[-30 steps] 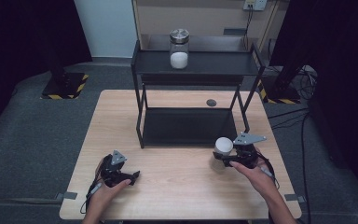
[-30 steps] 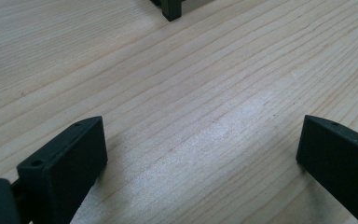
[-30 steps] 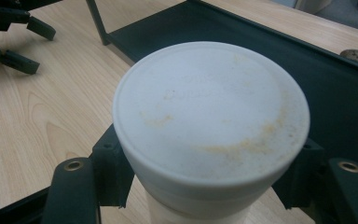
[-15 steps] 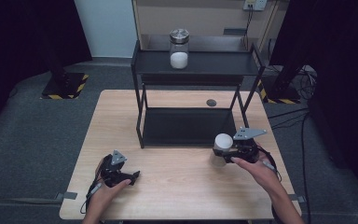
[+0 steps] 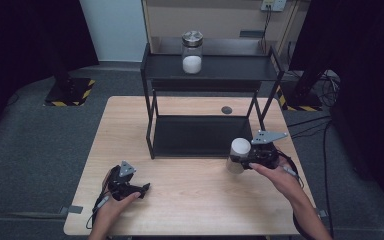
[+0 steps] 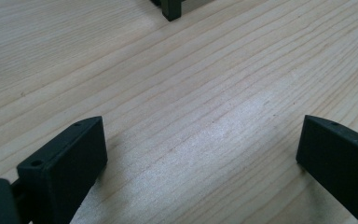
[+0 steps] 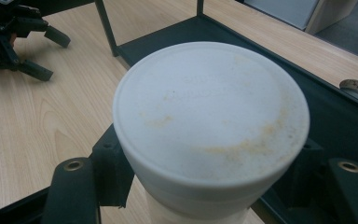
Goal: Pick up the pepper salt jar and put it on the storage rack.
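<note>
A white tub with a stained white lid is clamped between the jaws of my right gripper, just in front of the rack's lower right corner. Seen close in the right gripper view, the lid sits over my right gripper, one black jaw pressed on each side of the tub. My left gripper rests low on the table at the front left. In the left gripper view it stands open, wide apart over bare wood. The right gripper view catches that left gripper at the upper left.
A black two-tier rack stands at the back middle of the wooden table. A glass jar of white powder is on its top shelf. A small dark disc lies on the table behind the lower shelf.
My right gripper has carried the white tub slightly up and toward the rack. The left gripper has stayed where it was.
</note>
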